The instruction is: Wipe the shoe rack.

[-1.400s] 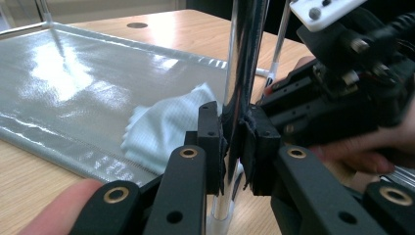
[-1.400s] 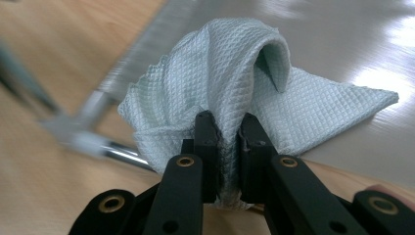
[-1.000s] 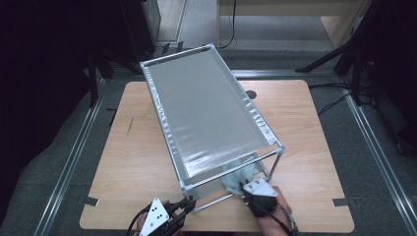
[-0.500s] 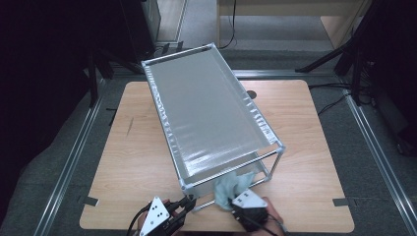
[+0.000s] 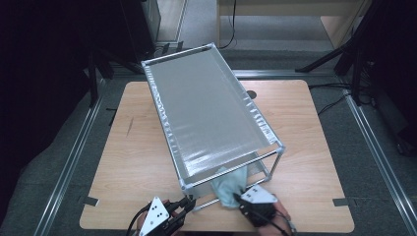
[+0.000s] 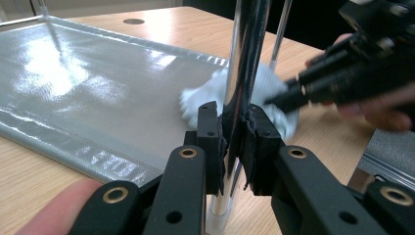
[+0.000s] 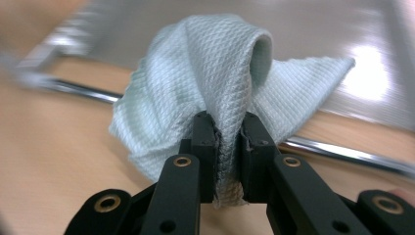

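Wiping step in hand: left gripper [image 6: 234, 142] clamped tight on upright chrome post [image 6: 244, 63] of rack [image 5: 162, 110], steadying it; right gripper [image 7: 228, 147] pinched shut on pale cloth [image 7: 210, 73] at rack's near end, by lower shelf [image 6: 98, 93]. Next: press cloth flat, sweep along shelf. No readable writing or brand

Probably a lab: wooden table [image 5: 314, 142] between aluminium rails [image 5: 69, 162], tripods [image 5: 351, 54].
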A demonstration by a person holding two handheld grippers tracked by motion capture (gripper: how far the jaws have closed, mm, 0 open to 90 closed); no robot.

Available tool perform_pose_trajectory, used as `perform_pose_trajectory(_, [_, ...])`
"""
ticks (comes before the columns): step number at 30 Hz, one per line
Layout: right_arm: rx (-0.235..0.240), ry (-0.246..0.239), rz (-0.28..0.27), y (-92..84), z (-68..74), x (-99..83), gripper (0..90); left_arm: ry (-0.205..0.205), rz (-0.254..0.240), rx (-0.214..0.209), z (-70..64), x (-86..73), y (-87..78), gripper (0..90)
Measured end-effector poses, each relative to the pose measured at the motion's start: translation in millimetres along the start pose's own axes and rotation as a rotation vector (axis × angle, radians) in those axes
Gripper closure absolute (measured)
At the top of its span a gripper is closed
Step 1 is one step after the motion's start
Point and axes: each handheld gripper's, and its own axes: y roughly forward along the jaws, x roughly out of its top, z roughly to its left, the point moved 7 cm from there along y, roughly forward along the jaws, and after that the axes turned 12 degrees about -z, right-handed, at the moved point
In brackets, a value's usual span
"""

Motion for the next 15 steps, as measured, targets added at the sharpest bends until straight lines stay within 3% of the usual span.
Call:
perform_pose_trajectory(3, [-0.093,0.055,-0.001,-8.7,-37.0,-4.0,80.4,-0.008,0.002,0.003,0.2,0.1,0.3,80.1])
perform_pose_trajectory(4, [-0.093,0.055,-0.001,-8.7,-37.0,-4.0,80.4,-0.008,0.002,0.003,0.2,0.1,0.3,80.0])
perform_pose_trajectory(5, [-0.122,0.066,-0.002,-11.1,-47.3,-5.0,80.4,-0.005,0.003,0.002,0.1,0.1,0.2,80.0])
perform_pose_trajectory(6, [-0.191,0.081,-0.004,-15.5,-64.6,-6.2,80.2,-0.003,0.002,0.002,0.0,0.2,0.2,79.9])
perform_pose_trajectory(7, [-0.201,0.097,-0.005,-16.2,-67.8,-6.3,80.1,-0.002,0.002,0.003,0.1,0.2,0.3,79.8])
perform_pose_trajectory(9, [-0.196,0.129,-0.004,-15.6,-67.1,-6.1,80.1,0.001,0.004,0.002,0.3,0.0,0.5,79.6])
perform_pose_trajectory(15, [-0.124,0.091,-0.001,-5.5,-32.7,-1.1,80.0,0.002,0.025,0.004,-0.8,-3.5,2.8,76.1])
